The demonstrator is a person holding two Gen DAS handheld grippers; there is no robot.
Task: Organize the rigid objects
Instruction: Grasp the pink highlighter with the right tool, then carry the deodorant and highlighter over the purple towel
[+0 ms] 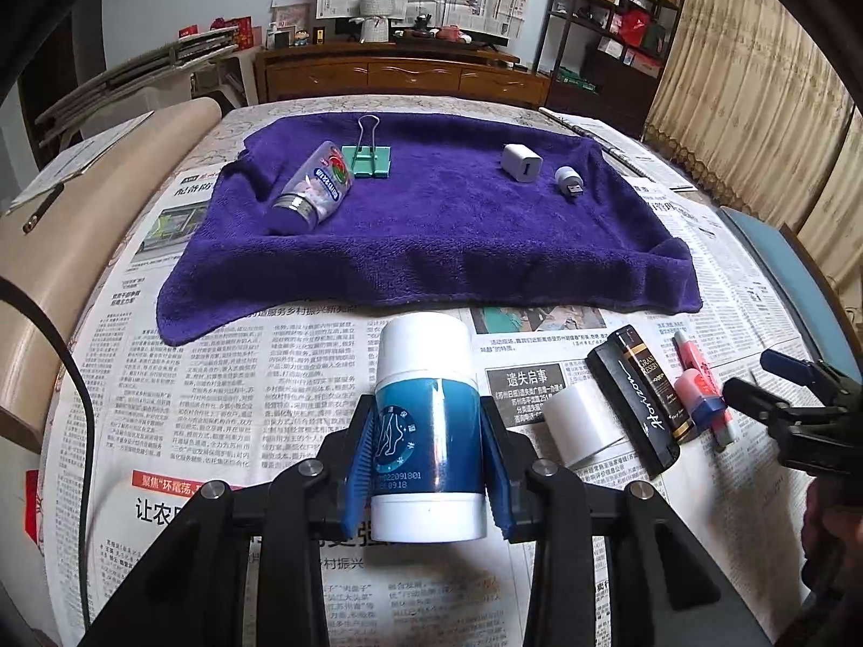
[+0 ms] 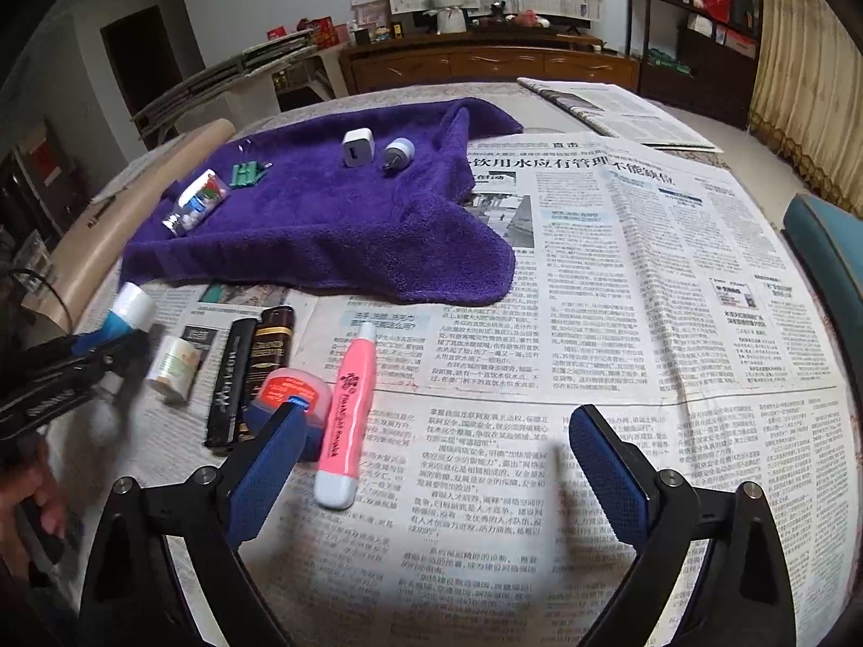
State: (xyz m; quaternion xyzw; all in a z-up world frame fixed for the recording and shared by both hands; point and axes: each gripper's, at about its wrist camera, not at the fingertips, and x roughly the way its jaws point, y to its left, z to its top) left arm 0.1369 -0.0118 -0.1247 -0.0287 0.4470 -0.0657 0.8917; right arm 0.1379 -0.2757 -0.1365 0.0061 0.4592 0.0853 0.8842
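My left gripper (image 1: 426, 453) is shut on a white-and-blue bottle (image 1: 426, 426), holding it upright over the newspaper; it also shows in the right wrist view (image 2: 127, 312). To its right lie a small white jar (image 1: 580, 420), a black box (image 1: 636, 399), a pink pen (image 1: 701, 383) and a small pink-and-blue jar (image 1: 701, 391). My right gripper (image 2: 431, 442) is open and empty over the newspaper, just right of the pink pen (image 2: 348, 410). A purple towel (image 1: 431, 226) holds a clear bottle (image 1: 315, 188), a green binder clip (image 1: 367, 156), a white charger (image 1: 520, 162) and a small USB plug (image 1: 569, 180).
Newspaper (image 2: 620, 280) covers the table. A tan chair back (image 1: 81, 226) stands at the left edge and a blue chair (image 2: 830, 253) at the right. A wooden cabinet (image 1: 399, 75) and shelves stand beyond the table.
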